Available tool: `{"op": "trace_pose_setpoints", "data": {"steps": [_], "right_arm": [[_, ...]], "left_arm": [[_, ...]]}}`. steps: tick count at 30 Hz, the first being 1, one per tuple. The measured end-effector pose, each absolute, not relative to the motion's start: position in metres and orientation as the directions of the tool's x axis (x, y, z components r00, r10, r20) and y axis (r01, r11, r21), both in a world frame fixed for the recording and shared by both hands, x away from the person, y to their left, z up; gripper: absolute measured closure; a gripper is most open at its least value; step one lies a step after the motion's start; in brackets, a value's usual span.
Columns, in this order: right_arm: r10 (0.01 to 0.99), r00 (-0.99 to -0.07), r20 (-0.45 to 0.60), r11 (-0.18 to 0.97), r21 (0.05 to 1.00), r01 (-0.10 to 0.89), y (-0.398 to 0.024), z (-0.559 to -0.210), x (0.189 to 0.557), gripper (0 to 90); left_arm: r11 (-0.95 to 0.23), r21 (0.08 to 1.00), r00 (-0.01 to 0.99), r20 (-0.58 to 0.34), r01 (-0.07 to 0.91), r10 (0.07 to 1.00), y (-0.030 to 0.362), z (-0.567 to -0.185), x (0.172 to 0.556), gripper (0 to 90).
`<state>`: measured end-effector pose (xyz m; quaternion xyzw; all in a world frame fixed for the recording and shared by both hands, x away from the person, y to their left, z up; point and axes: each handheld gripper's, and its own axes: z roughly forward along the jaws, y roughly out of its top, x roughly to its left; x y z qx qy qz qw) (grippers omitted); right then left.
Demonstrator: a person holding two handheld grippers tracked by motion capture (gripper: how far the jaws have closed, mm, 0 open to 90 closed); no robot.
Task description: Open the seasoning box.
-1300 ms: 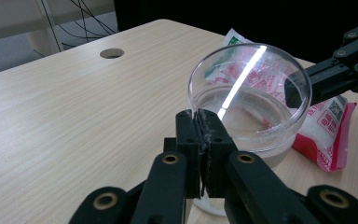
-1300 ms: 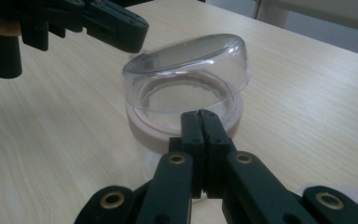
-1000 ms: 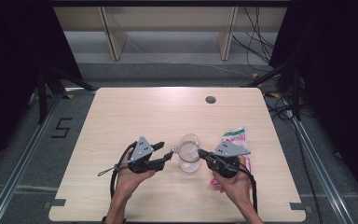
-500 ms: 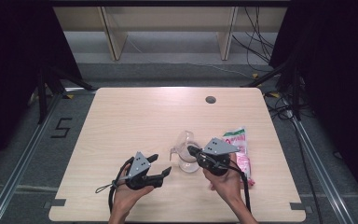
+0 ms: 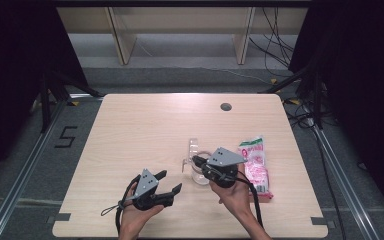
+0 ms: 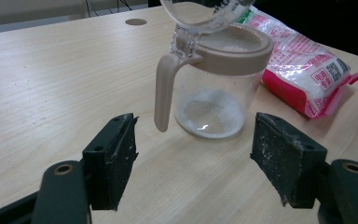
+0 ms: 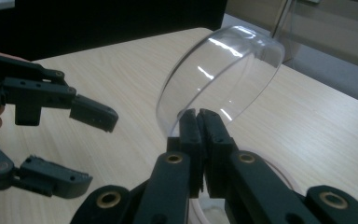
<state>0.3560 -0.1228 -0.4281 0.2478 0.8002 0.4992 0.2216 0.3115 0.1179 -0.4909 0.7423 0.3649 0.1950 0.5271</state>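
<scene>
On the near right part of the wooden bench [image 5: 145,130] stands a clear jar [image 6: 214,100] with a beige collar and a beige handle hanging down its side; a little white powder lies at its bottom. Its clear domed lid [image 7: 221,70] is tipped up on the hinge, and the right gripper [image 7: 199,122] has its fingers pinched tight on the lid's edge, holding it raised above the jar's mouth; from the high view this gripper [image 5: 199,161] sits over the jar, with the person's hand beneath it. Just to the right of the jar lies a pink and white packet [image 5: 256,164], flat on the bench, near the jar but apart from it. Nearer the front edge and to the left, the left gripper [image 5: 169,181] hangs above bare wood, its fingers spread wide with nothing between them; they have just been opening. In the left gripper view its two black fingers [image 6: 114,156] stand either side of the jar, well short of it and not touching it. A dark round hole [image 5: 225,106] marks the far side of the bench.
</scene>
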Motion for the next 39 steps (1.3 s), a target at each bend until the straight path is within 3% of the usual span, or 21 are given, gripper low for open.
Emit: {"op": "trace_pose_setpoints", "data": {"steps": [10,15,20,26,37,39], "right_arm": [[0.621,-0.781,-0.07,0.346,0.918,0.192,-0.121,-0.425,0.355,84.3],[0.659,-0.752,-0.027,0.317,0.916,0.245,-0.145,-0.421,0.359,66.3],[0.707,-0.704,-0.069,0.329,0.913,0.24,-0.172,-0.419,0.36,48.3],[0.773,-0.635,0.013,0.247,0.915,0.32,-0.209,-0.417,0.361,38.7],[0.827,-0.56,0.054,0.207,0.897,0.391,-0.255,-0.423,0.369,31.9],[0.836,-0.545,0.068,0.199,0.888,0.415,-0.263,-0.429,0.373,25.2]], "left_arm": [[-0.179,0.924,0.666,-0.101,0.339,0.74,0.112,-0.493,0.306,29.6],[-0.185,0.924,0.678,-0.099,0.334,0.728,0.111,-0.495,0.304,29.0],[-0.187,0.922,0.688,-0.107,0.339,0.718,0.106,-0.496,0.3,29.1],[-0.2,0.92,0.693,-0.099,0.336,0.714,0.103,-0.496,0.298,29.0],[-0.176,0.933,0.712,-0.109,0.314,0.693,0.1,-0.498,0.296,29.4],[-0.197,0.925,0.71,-0.101,0.324,0.697,0.1,-0.498,0.295,29.5]]}}
